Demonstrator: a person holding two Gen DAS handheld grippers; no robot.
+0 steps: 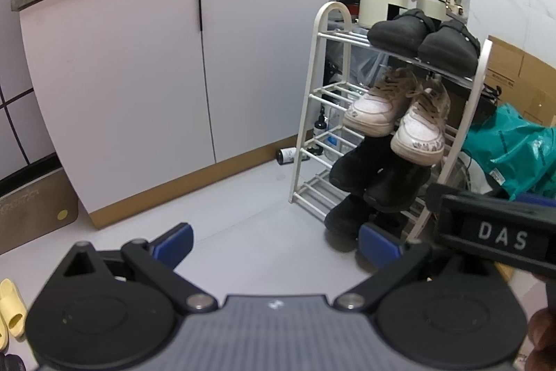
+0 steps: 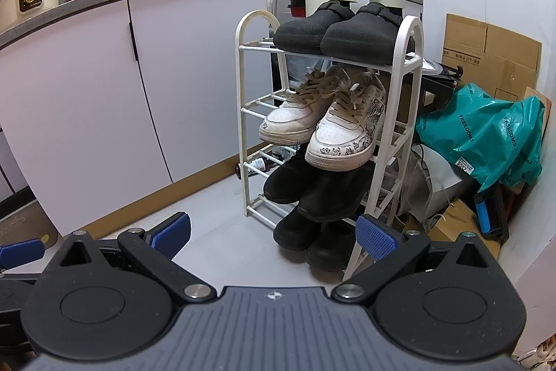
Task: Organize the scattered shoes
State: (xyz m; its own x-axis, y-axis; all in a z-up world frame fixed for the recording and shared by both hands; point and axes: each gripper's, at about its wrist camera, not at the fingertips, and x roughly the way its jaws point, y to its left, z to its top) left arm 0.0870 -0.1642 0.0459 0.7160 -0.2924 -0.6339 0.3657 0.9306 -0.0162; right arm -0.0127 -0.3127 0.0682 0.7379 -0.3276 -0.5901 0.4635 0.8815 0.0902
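Observation:
A white shoe rack (image 2: 243, 113) (image 1: 305, 127) stands against the wall, right of the cabinet. Its top shelf holds two black clogs (image 2: 333, 26) (image 1: 427, 37), the second shelf two white sneakers (image 2: 333, 124) (image 1: 396, 117), and the two lower shelves black shoes (image 2: 312, 186) (image 1: 375, 183). A pale yellow slipper (image 1: 12, 308) lies on the floor at the far left of the left wrist view. My left gripper (image 1: 276, 247) and my right gripper (image 2: 274, 237) both hover above the floor in front of the rack, open and holding nothing.
A white cabinet (image 2: 104, 86) with kitchen appliances on its counter fills the left. A teal plastic bag (image 2: 486, 134), cardboard boxes (image 2: 486, 47) and a paper bag crowd the corner right of the rack. A bottle (image 1: 286, 156) lies by the cabinet base. Grey floor (image 2: 222, 218) lies before the rack.

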